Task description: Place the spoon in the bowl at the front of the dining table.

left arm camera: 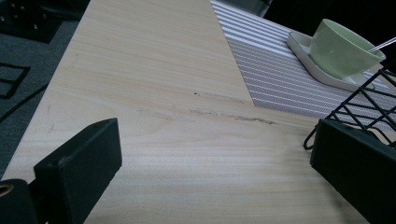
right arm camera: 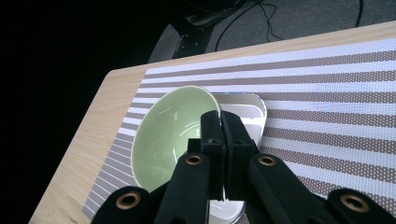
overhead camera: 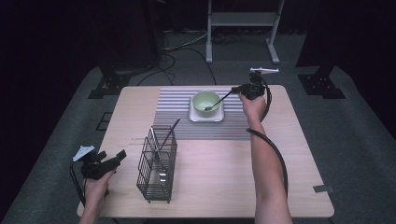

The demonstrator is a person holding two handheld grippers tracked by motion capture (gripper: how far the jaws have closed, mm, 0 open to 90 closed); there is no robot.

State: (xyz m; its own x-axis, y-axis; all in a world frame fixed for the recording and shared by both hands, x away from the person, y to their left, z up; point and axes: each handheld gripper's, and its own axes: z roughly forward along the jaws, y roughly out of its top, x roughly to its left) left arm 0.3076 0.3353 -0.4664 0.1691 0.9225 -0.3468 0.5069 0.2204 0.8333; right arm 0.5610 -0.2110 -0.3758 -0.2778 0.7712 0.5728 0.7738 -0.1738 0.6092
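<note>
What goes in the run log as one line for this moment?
right gripper: shut on spoon, its tip in green bowl | left gripper: open, beside wire basket | bowl on white plate

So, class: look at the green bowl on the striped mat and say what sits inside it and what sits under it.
Inside the green bowl rests the head of a spoon held by the right gripper. Under it is a white square plate; the plate's middle is covered by the bowl.
</note>
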